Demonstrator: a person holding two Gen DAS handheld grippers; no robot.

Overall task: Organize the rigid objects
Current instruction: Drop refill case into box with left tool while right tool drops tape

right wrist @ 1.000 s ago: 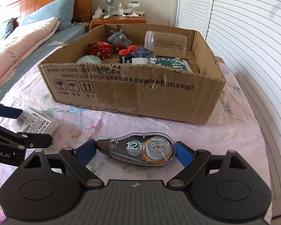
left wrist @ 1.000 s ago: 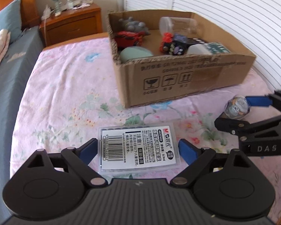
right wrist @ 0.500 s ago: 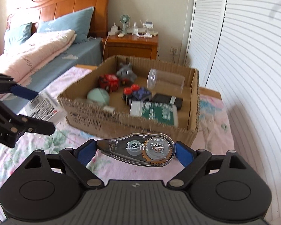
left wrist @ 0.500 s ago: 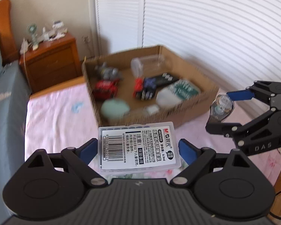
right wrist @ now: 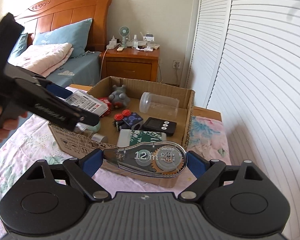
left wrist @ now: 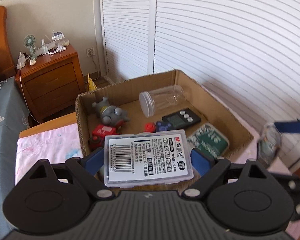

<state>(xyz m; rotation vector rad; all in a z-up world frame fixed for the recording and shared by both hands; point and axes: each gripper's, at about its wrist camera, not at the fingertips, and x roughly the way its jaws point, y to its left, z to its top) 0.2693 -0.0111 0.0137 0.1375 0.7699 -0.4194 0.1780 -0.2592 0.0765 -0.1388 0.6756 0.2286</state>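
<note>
Left wrist view: left gripper (left wrist: 147, 158) is clamping a labelled plastic case (left wrist: 148, 158) over the cardboard box (left wrist: 226, 108). Right gripper (right wrist: 145, 160) is pinching a correction tape dispenser (right wrist: 150, 158) at the box's near wall.

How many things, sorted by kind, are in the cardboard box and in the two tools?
Toys: 3 (grey figure, red car, blue-red block)
Clear jar: 1
Black timer: 1
Green pack: 1
Mint round object: 1
Plastic case, left tool: 1
Correction tape, right tool: 1
Total: 9, plus one unclear greyish item.
</note>
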